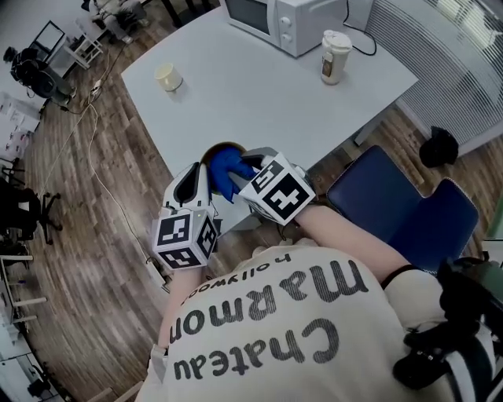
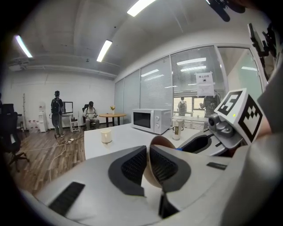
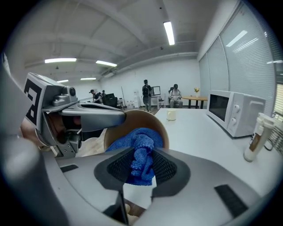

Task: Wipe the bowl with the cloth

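white bench in an open office, bowl and cloth together at its near corner.

left gripper has its fingers narrow, pinched on the wall of the brown bowl, which is tipped on its side with its mouth toward the right gripper. the right fingers are clamped on a bunched blue cloth, and the cloth's front end is pressed into the bowl's hollow. whether the bowl touches the bench cannot be told. farther back on the bench, well apart from the bowl, stand a microwave, a lidded cup near it and a small pale cup. a blue chair sits to the person's right.
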Motion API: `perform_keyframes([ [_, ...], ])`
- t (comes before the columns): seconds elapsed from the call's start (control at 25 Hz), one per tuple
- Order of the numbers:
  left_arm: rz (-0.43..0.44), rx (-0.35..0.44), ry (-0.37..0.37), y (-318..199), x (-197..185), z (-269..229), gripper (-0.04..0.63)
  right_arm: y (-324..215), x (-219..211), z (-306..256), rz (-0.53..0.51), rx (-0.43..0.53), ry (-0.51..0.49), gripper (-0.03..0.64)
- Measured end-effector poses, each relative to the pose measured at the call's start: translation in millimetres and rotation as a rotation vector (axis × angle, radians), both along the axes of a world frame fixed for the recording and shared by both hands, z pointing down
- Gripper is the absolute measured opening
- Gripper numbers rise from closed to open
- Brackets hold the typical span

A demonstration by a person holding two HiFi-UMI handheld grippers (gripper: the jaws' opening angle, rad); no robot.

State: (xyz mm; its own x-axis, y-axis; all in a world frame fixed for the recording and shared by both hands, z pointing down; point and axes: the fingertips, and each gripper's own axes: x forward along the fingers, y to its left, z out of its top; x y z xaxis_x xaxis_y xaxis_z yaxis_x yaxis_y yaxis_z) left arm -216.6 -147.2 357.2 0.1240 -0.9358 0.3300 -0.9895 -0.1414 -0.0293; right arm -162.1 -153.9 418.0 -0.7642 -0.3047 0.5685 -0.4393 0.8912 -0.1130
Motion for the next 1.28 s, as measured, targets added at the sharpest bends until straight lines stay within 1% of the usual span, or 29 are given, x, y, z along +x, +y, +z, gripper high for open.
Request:
perform_keyframes([
  [0.28, -0.054, -0.019, 0.016, 10, 37, 18, 0.025, 0, 50, 5, -0.007, 0.095, 0.016, 0.117],
  [0.48, -0.097, -0.018, -0.002, 20, 47, 22, 0.026, -2, 69, 5, -0.015, 0.124, -0.001, 0.117],
  [0.6, -0.128, -0.021, 0.028, 21, 48, 25, 0.028, -4, 72, 4, -0.025, 0.093, -0.039, 0.117],
  [0.68, -0.134, -0.02, 0.033, 18, 53, 27, 0.028, 2, 69, -1, -0.06, 0.049, -0.096, 0.117],
  [0.8, -0.106, -0.001, 0.039, 13, 69, 21, 0.023, 15, 55, -16, -0.133, -0.01, -0.183, 0.117],
  [1.0, -0.085, 0.019, 0.047, 10, 83, 7, 0.023, 12, 54, -22, -0.145, -0.044, -0.236, 0.117],
  [1.12, -0.089, 0.012, 0.048, 10, 85, 8, 0.025, 14, 53, -17, -0.16, -0.054, -0.225, 0.117],
  [1.28, -0.109, 0.002, 0.059, 11, 85, 14, 0.025, 23, 54, -5, -0.209, -0.126, -0.191, 0.114],
])
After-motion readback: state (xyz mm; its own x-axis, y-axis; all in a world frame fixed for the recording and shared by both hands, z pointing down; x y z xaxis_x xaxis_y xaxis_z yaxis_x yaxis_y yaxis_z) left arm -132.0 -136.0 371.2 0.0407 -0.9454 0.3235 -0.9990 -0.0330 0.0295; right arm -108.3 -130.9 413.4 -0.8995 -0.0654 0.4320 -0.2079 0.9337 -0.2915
